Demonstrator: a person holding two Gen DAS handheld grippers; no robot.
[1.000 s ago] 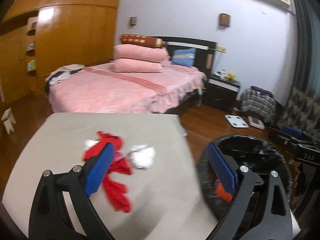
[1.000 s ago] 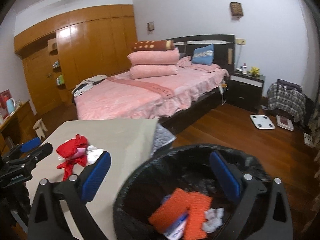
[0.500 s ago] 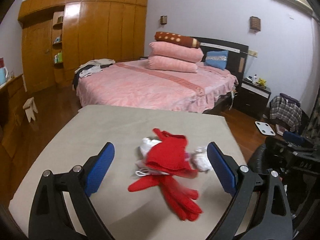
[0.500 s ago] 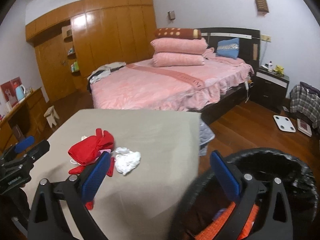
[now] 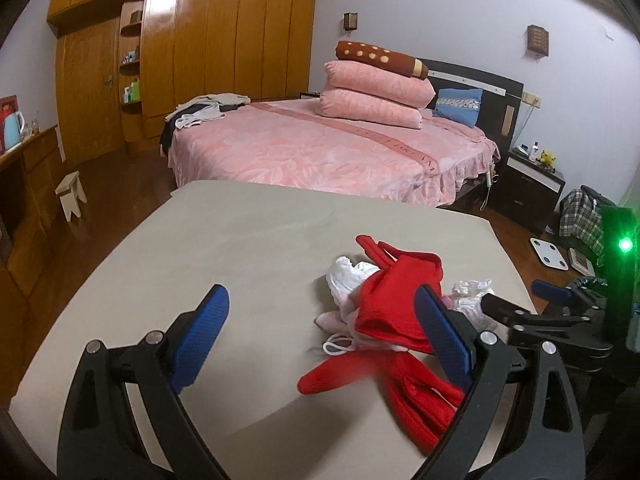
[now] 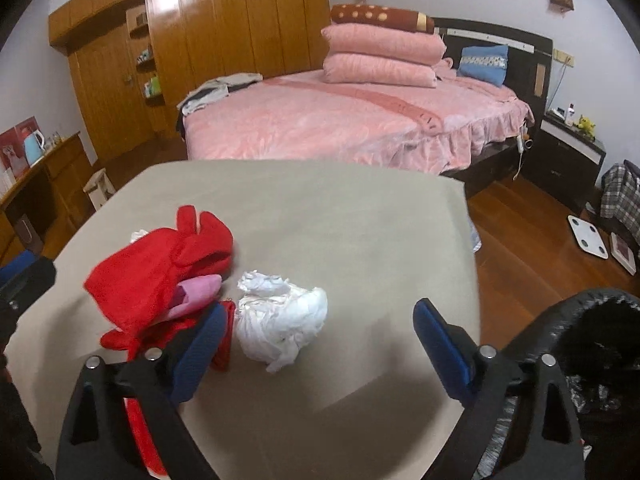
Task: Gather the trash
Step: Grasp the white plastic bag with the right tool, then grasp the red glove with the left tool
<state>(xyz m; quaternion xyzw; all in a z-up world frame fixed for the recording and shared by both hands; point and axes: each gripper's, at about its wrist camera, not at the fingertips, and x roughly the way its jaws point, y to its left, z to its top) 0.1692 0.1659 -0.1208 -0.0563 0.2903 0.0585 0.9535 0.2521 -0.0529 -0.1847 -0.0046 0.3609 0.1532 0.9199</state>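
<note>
1. Red cloth (image 6: 160, 268), left of centre on the table (image 6: 340, 216) in the right view: soft, limp; I judge a pinch at its bunched top best.
2. Tissue wad (image 6: 280, 320), lower centre: light, crushable; grip its middle.
3. My right claw (image 6: 316, 346): wide, just narrowing slightly, nothing between. My left claw (image 5: 322, 340): wide, empty.
4. Bin (image 6: 592, 344), lower right.

Pink bed (image 5: 320, 152), stacked pillows (image 5: 376, 96), wooden wardrobe (image 5: 208, 40), nightstand (image 6: 568, 156).

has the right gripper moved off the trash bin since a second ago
Yes. The right gripper swung from over the black bin left to the table, framing the white wad.
</note>
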